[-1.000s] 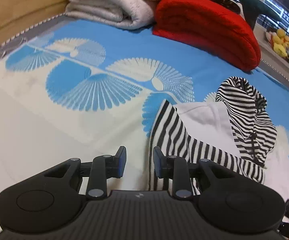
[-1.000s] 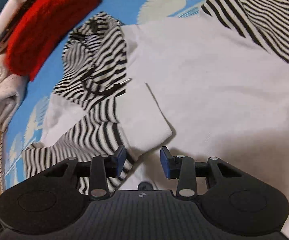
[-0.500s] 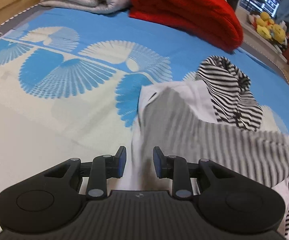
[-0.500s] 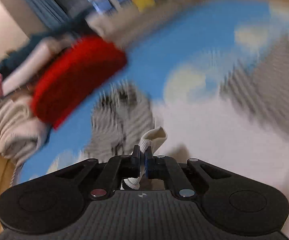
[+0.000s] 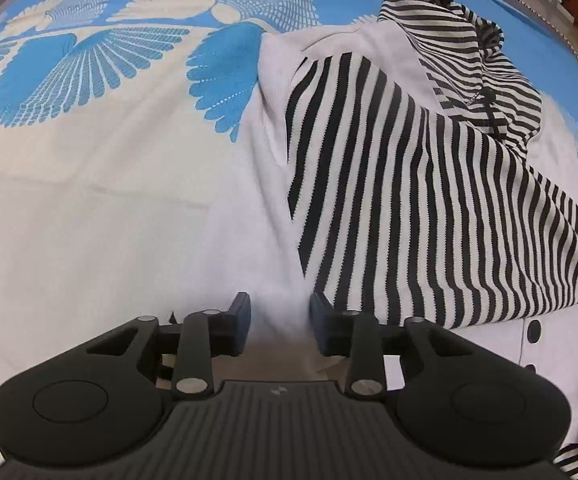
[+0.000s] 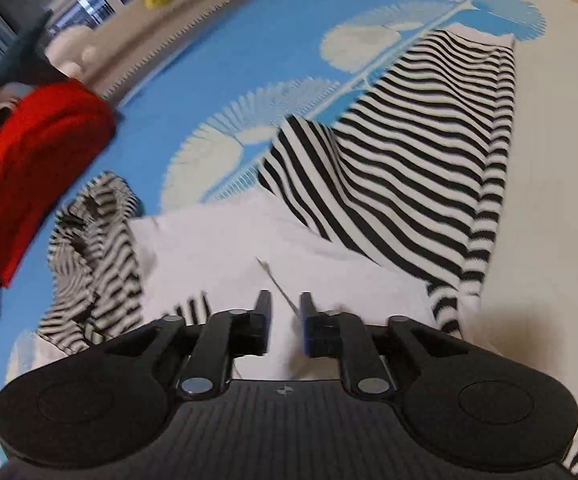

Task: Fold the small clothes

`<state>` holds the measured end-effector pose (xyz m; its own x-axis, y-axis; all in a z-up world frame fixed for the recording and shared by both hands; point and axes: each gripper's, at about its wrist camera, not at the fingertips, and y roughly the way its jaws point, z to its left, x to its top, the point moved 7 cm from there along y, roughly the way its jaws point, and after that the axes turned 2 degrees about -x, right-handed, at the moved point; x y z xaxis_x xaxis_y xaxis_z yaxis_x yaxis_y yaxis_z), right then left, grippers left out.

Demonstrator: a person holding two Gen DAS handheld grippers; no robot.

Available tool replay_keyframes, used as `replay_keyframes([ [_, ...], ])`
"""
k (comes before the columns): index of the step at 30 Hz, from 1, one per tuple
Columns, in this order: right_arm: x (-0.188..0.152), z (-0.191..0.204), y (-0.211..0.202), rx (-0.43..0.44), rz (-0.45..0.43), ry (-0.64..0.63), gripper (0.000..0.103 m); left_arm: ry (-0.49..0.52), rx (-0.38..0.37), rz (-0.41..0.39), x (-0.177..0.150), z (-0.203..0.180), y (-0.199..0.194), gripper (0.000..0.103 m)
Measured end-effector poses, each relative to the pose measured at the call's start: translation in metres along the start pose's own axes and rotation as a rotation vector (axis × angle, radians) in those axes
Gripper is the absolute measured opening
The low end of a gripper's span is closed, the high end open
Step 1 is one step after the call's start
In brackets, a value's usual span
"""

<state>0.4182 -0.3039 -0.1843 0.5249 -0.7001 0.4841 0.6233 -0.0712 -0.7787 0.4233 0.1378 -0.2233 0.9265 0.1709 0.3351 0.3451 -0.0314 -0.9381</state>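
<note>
Since a moment earlier: one striped sleeve (image 5: 429, 200) carried across the white hoodie (image 5: 257, 184) body, cuff let go by the right gripper (image 6: 285, 316). Now parted, holding nothing, low over white cloth. Left gripper (image 5: 279, 320) likewise open and empty, sleeve just ahead to its right. Second sleeve (image 6: 417, 152) ahead-right of the right gripper, spread on the bed (image 5: 89, 208). Likely trouble: soft knit sliding back, loose hood (image 5: 465, 52) bunching, fold skewed. Ribbed stripes, limp and creased.

Left claw (image 5: 279, 322) agape; right claw (image 6: 285, 322) parted
</note>
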Motion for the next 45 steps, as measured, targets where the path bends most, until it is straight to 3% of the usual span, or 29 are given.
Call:
replay_keyframes([
  [2, 0.0, -0.006, 0.005, 0.018, 0.051, 0.029, 0.024, -0.01, -0.015, -0.047, 0.006, -0.004, -0.012, 0.036],
  [5, -0.012, -0.013, 0.028, -0.003, 0.182, 0.079, 0.025, -0.03, -0.146, -0.111, 0.014, -0.017, -0.026, 0.037],
  [6, -0.015, -0.017, 0.034, -0.021, 0.218, 0.079, 0.025, -0.022, -0.146, -0.089, 0.011, -0.02, -0.02, 0.037],
  [8, -0.017, -0.024, 0.037, -0.037, 0.241, 0.095, 0.024, 0.01, -0.056, -0.016, 0.001, -0.019, -0.004, 0.036],
  [11, -0.011, -0.02, 0.033, -0.053, 0.2, 0.055, 0.024, 0.031, 0.026, -0.027, 0.004, -0.017, -0.001, 0.036],
  [15, 0.002, -0.003, 0.016, -0.039, 0.075, -0.048, 0.024, 0.005, -0.026, -0.12, 0.018, -0.027, -0.026, 0.037],
  [18, 0.004, 0.021, 0.01, 0.038, 0.012, -0.186, 0.026, -0.011, -0.015, -0.112, 0.021, -0.032, -0.025, 0.037],
  [20, -0.004, 0.025, 0.02, 0.049, 0.061, -0.243, 0.033, -0.02, -0.024, -0.106, 0.02, -0.035, -0.027, 0.037],
  [23, -0.021, 0.011, 0.048, -0.023, 0.216, -0.237, 0.035, -0.006, -0.037, -0.121, 0.021, -0.046, -0.03, 0.037],
  [26, -0.015, 0.011, 0.046, -0.052, 0.174, -0.265, 0.036, 0.013, -0.04, -0.125, 0.018, -0.054, -0.029, 0.037],
  [28, -0.012, 0.015, 0.046, -0.024, 0.158, -0.296, 0.039, 0.026, -0.053, -0.113, 0.016, -0.06, -0.027, 0.037],
  [33, -0.014, 0.002, 0.047, -0.044, 0.2, -0.255, 0.039, 0.047, -0.067, -0.083, 0.009, -0.069, -0.021, 0.038],
  [36, -0.006, 0.005, 0.03, 0.008, 0.145, -0.236, 0.04, 0.056, -0.059, -0.103, 0.011, -0.07, -0.025, 0.039],
  [41, 0.022, 0.003, 0.006, 0.053, 0.017, -0.236, 0.051, 0.062, -0.07, -0.117, 0.013, -0.074, -0.03, 0.042],
  [45, 0.044, -0.007, -0.005, 0.068, -0.06, -0.236, 0.051, 0.066, -0.087, -0.156, 0.016, -0.079, -0.036, 0.055],
])
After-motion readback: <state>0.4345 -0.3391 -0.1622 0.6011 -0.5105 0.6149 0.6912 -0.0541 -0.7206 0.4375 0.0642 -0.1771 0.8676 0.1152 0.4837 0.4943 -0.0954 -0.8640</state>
